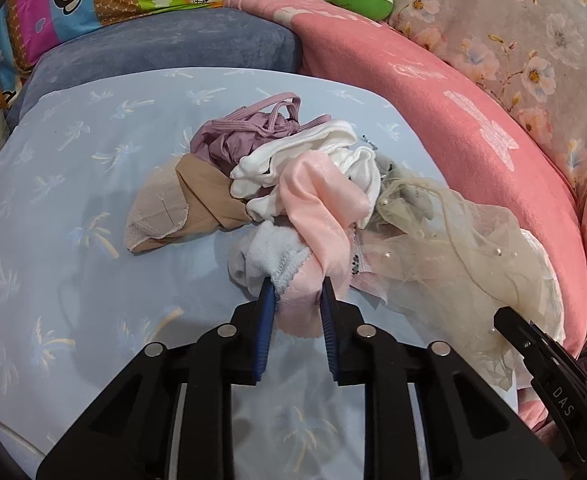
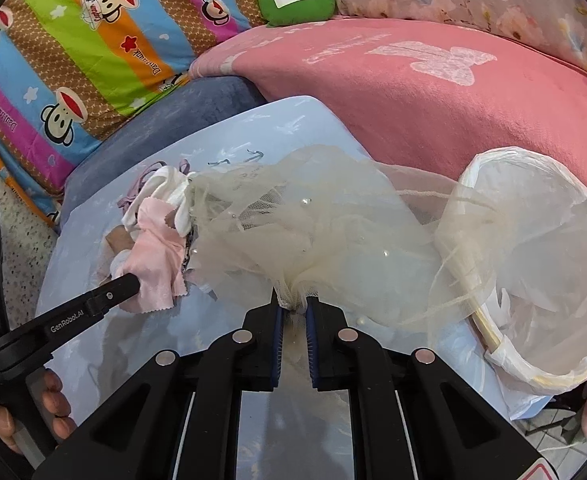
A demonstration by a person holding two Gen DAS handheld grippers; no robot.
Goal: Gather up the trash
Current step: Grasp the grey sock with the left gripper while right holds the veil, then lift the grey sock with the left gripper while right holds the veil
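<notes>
Pickup is the step in hand, judged from how both tools are set on the heap of cloth scraps. The left gripper (image 1: 295,280) is closed on a fold of pink cloth (image 1: 317,208), with a pale blue sock (image 1: 261,256) caught at its left finger; the rest of the heap, a white piece (image 1: 305,156), a mauve strappy piece (image 1: 249,132) and a tan stocking (image 1: 181,200), lies just ahead of its tips on the light blue palm-print sheet (image 1: 73,184). The right gripper (image 2: 292,302) is pinched shut on a gathered corner of cream tulle with pearls (image 2: 313,228), which spreads ahead of its tips and drapes to its right over the rim of the bin lined with a white bag (image 2: 541,376). The bin's mouth stands just to the right of the right gripper, and paper can be seen inside it. The next move would seem to call for the tulle to be lifted clear and carried right over the opening before release. Since the tulle touches the pink cloth, some drag on the heap is likely, so a firm hold by the left gripper would be needed.
</notes>
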